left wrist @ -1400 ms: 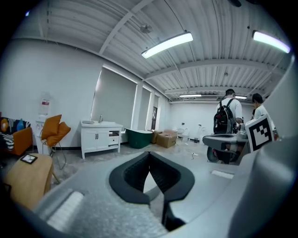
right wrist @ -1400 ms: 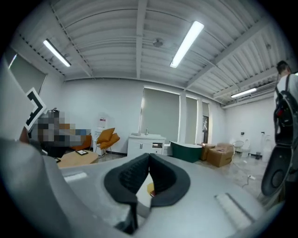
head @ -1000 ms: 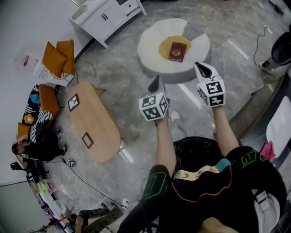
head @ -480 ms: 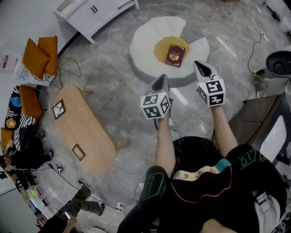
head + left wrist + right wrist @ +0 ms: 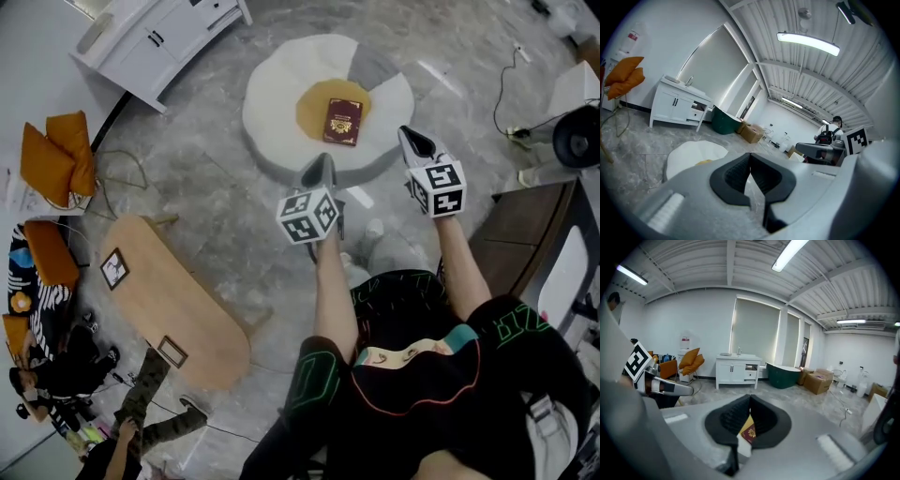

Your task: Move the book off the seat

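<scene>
- The book [image 5: 342, 121] lies on the seat [image 5: 281, 84], but from overhead its cover print is too small to read.
- Looking along the right gripper [image 5: 750, 404], only a sliver of the book peeks out below the closed jaws. The gripper's own body covers the rest.
- The left gripper [image 5: 750, 161] blocks the near part of the seat with its body.
- The white cabinet [image 5: 150, 42] is cut off by the top edge.
- A person on the floor [image 5: 141, 422] is clipped by the bottom edge.
- The two frames [image 5: 113, 268] on the wooden table [image 5: 187, 309] are too small to make out.
- A black round thing [image 5: 577, 136] is cut by the right edge, and I cannot tell what it is.
</scene>
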Demonstrator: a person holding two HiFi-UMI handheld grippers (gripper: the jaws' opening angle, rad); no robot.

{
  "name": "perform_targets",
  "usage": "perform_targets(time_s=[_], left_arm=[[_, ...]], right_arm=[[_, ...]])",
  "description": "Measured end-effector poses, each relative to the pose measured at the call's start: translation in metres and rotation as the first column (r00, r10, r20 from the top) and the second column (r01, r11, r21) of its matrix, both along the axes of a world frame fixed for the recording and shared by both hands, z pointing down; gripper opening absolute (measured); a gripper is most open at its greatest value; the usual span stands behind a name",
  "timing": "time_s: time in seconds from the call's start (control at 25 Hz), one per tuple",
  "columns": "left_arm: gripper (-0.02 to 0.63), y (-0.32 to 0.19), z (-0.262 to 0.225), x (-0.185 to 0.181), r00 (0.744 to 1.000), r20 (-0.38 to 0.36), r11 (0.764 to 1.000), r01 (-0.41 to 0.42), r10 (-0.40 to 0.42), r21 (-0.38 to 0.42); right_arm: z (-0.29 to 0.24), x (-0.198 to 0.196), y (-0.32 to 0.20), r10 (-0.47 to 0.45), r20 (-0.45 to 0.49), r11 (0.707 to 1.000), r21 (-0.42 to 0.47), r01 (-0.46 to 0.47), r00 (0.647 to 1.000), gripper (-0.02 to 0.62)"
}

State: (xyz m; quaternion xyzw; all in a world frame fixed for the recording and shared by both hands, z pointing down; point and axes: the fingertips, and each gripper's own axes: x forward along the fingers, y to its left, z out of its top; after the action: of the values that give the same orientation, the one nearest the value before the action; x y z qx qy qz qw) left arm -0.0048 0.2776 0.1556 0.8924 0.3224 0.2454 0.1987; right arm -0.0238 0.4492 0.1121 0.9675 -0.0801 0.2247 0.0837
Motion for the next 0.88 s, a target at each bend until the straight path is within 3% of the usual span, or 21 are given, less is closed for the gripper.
perform_targets(time_s=[0.2, 0.52, 0.72, 0.88], left_arm=[[0.011, 0.032, 0.012, 0.045, 0.999, 0.002, 0.999, -0.045, 0.045, 0.017], [0.011, 0.064, 0.024, 0.150, 0.999, 0.010, 0.996, -0.039, 0.038, 0.084], [0.012, 0.090, 0.061, 0.198, 0.994, 0.102, 0.989, -0.063, 0.049, 0.134], [0.012, 0.100, 0.085, 0.222, 0.989, 0.144, 0.987, -0.055, 0.033, 0.154]], right_arm=[[0.022, 0.034, 0.032, 0.050, 0.040, 0.998, 0.023, -0.051, 0.998, 0.003], [0.039, 0.148, 0.057, 0.031, 0.041, 0.993, 0.113, -0.035, 0.999, 0.003], [0.079, 0.198, 0.083, 0.045, 0.116, 0.982, 0.175, -0.065, 0.992, 0.003], [0.118, 0.210, 0.103, 0.067, 0.179, 0.958, 0.265, -0.114, 0.982, 0.003]])
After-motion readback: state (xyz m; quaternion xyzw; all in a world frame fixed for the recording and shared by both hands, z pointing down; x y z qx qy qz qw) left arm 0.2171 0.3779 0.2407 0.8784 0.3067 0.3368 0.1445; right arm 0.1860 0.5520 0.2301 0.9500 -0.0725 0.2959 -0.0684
